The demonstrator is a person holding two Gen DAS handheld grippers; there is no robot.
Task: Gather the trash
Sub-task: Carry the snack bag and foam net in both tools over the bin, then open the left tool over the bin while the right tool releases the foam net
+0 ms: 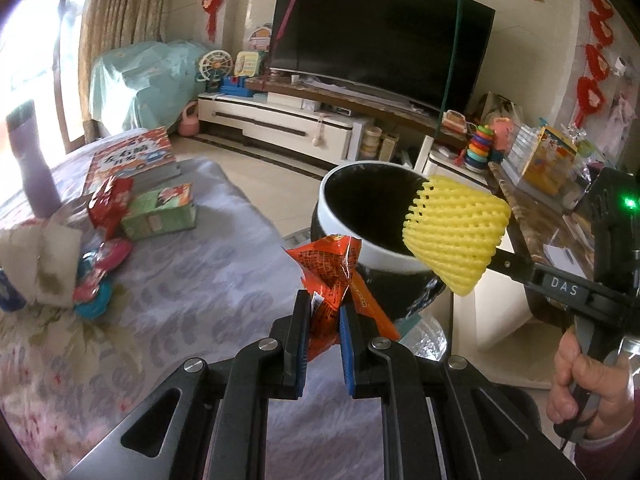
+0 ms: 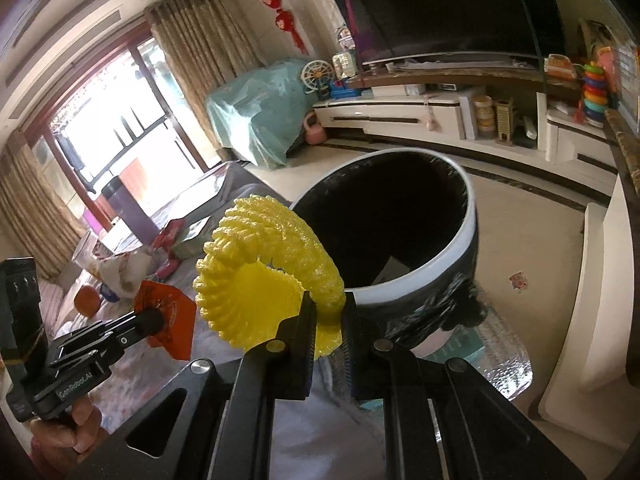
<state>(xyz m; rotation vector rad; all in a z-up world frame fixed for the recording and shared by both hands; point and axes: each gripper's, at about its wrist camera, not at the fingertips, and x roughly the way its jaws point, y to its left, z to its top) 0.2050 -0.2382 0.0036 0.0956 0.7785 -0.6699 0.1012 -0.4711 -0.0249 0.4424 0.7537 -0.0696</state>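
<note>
My left gripper point(image 1: 325, 304) is shut on an orange snack wrapper point(image 1: 332, 280), which sticks up from between its blue pads. It hangs at the table's edge, just short of the white-rimmed trash bin point(image 1: 344, 216) with a black liner. My right gripper point(image 2: 329, 312) is shut on a yellow foam fruit net point(image 2: 264, 264). In the left wrist view that foam net point(image 1: 456, 228) hovers over the bin's right rim. The right wrist view shows the bin point(image 2: 472, 224) close ahead and the orange wrapper point(image 2: 168, 312) at lower left.
A table with a floral cloth point(image 1: 180, 300) carries a red wrapper point(image 1: 108, 200), a green box point(image 1: 160, 212), books point(image 1: 132, 156), crumpled tissue point(image 1: 52, 256) and a purple bottle point(image 1: 32, 160). A TV stand point(image 1: 280, 120) lies beyond the bin. A marble-topped counter point(image 1: 532, 224) stands at right.
</note>
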